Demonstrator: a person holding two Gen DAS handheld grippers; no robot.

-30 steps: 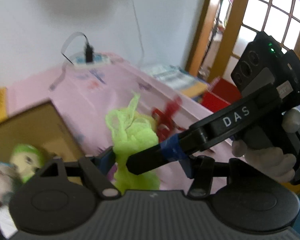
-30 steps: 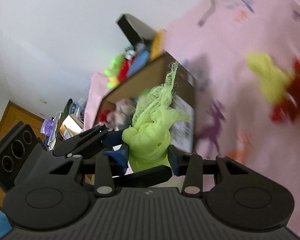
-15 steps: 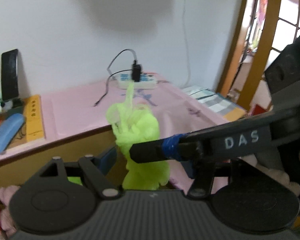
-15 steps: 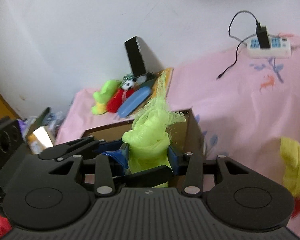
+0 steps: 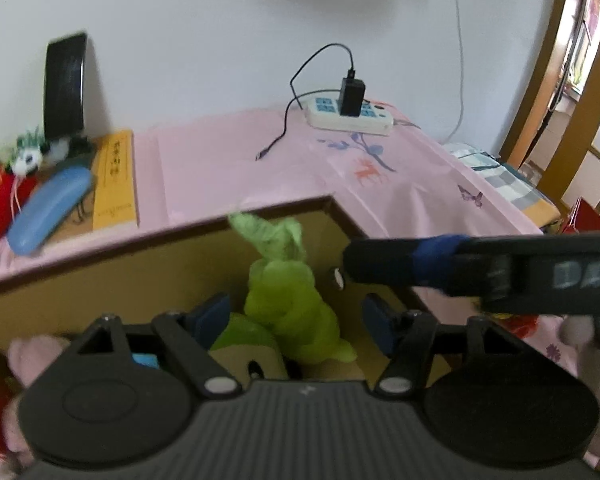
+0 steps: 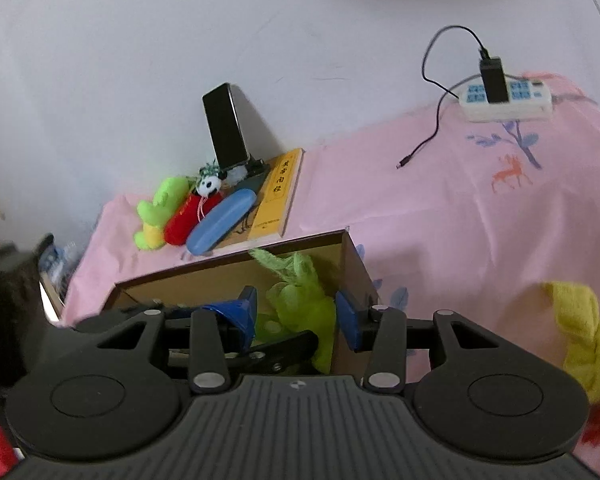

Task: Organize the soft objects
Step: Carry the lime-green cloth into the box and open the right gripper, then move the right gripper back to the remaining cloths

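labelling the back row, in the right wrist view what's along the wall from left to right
green plush → red plush → blue case → yellow book → loose cable end → power strip

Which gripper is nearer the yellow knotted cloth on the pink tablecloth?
Right. The yellow knotted cloth lies just beside the right gripper; the left gripper sits over the cardboard box, farther off.

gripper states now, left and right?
Left gripper: jaws opening, clear of the lime-green mesh cloth between them.
Right gripper: jaws opening, same cloth between, released over the brown cardboard box.
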